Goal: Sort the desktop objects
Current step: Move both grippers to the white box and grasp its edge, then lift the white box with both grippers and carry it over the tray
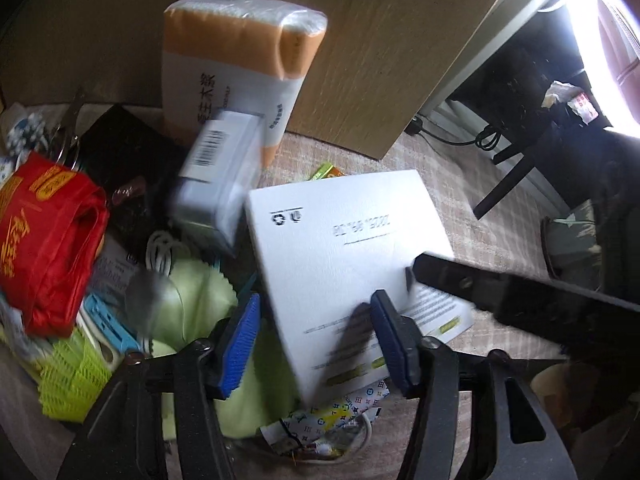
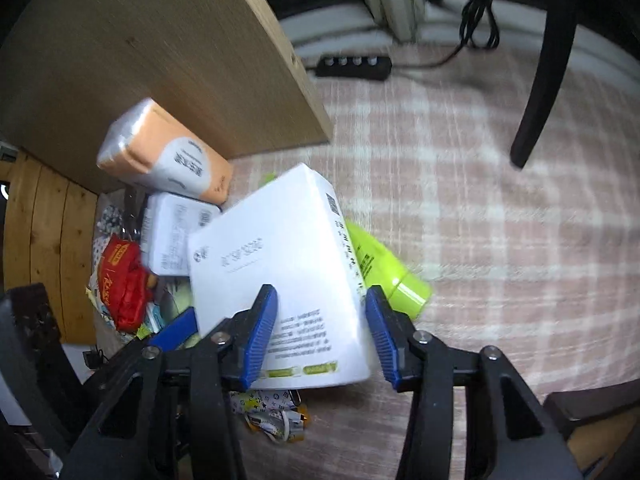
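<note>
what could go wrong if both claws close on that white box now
1. The white box lies tilted on a loose pile, so a squeeze from the right claw may tip or slide it.
2. The left claw straddles only the box's edge and may pinch the green cloth too.
3. The green bottle beside it could roll.

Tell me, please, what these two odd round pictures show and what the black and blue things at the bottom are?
No robot here: a person carries hand-held tongs, one pair per hand, each with a wide-angle camera looking along its blue fingers. One picture is from the left tongs, the other from the right tongs. Both sets of jaws stand open around the near end of a white box, not yet pressing on it. It lies on a clutter pile on a checked cloth: a tissue pack, a red bag, a green cloth, a smaller box.
</note>
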Demonstrator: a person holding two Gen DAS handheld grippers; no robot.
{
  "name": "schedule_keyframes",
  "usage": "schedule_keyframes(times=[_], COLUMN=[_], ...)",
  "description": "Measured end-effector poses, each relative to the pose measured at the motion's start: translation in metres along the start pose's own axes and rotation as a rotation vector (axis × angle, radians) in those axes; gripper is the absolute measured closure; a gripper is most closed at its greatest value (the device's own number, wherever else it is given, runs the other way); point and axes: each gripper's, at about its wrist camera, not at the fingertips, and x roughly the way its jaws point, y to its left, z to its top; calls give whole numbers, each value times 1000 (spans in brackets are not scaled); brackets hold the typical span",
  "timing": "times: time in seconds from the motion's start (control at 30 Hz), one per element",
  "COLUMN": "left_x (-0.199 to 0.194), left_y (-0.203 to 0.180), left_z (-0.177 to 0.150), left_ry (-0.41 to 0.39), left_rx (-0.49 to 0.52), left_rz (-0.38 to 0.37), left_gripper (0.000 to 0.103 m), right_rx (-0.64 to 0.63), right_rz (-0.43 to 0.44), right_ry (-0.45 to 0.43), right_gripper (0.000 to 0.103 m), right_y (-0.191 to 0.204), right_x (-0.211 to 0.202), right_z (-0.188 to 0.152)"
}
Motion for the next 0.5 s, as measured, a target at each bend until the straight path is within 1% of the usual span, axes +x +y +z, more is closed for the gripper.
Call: schedule_keyframes(times=[0.1,0.23,0.37,0.43,0.5], left_x=[1,-1,-4,-7,-10], left_y=[4,9,12,12,9], left_z=[0,-8,-24,-35,-50], left_ry=[-4,-2,4,8,16], left_rx=[0,-4,-2,-10,4], left_rz=[-7,-26,-43,-56,-61], left_gripper=[52,53,53,53,53], right_rx=[-15,-1,-25,-36,-59], right_rz=[4,26,16,3,-13], right_ry=[-1,22,23,20,20], right_gripper=[59,59,59,59,59], right_y=[2,2,4,3,2], right_x=[1,1,-1,-4,-7], right_z=[-7,-19,-35,-45,-59])
